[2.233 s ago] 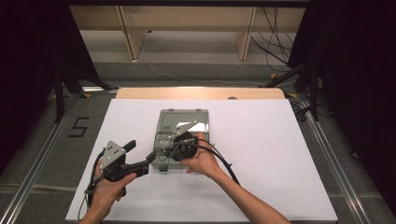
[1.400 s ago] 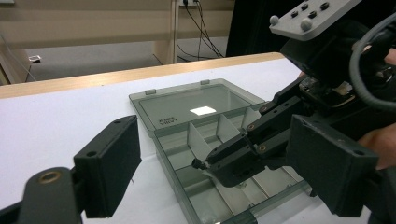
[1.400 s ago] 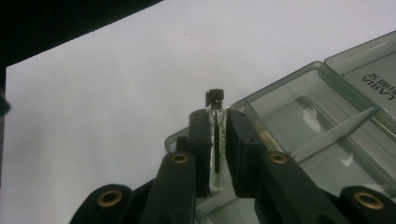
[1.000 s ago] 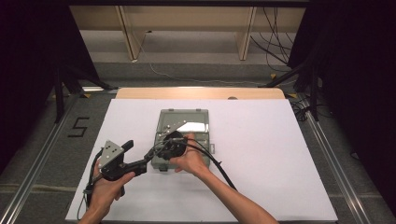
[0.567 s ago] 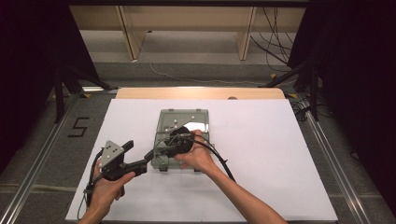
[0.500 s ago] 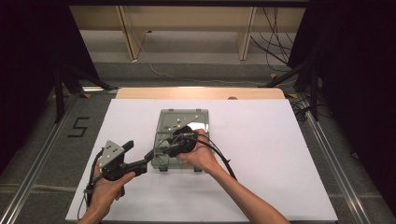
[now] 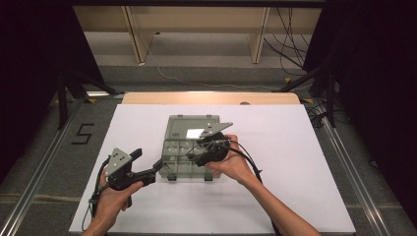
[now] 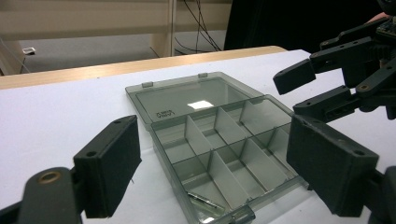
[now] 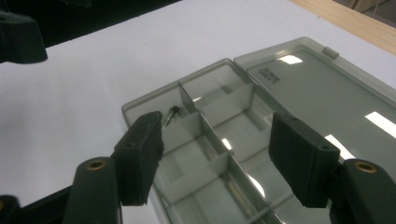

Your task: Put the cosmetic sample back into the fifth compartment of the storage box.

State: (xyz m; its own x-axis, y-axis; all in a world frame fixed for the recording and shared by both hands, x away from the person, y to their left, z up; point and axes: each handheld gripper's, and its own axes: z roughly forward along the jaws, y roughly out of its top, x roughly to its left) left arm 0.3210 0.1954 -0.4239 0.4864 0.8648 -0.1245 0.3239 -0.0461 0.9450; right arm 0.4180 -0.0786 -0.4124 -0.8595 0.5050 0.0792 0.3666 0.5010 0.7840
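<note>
Organizer box (image 7: 189,145) sat mid-desk, lid flat back so compartments stayed reachable. Right gripper (image 7: 194,156), jaws just spreading and empty, hovered above it; a screw (image 9: 171,113) lay inside. Left gripper (image 7: 158,166) waited released at its near-left corner.

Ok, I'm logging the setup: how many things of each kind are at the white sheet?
Grippers: 2 (left gripper, right gripper)
Clear compartment box: 1
Small metal screw: 1
Total: 4

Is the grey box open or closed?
Open. The box has its lid lying flat behind it, so you see its compartments.
</note>
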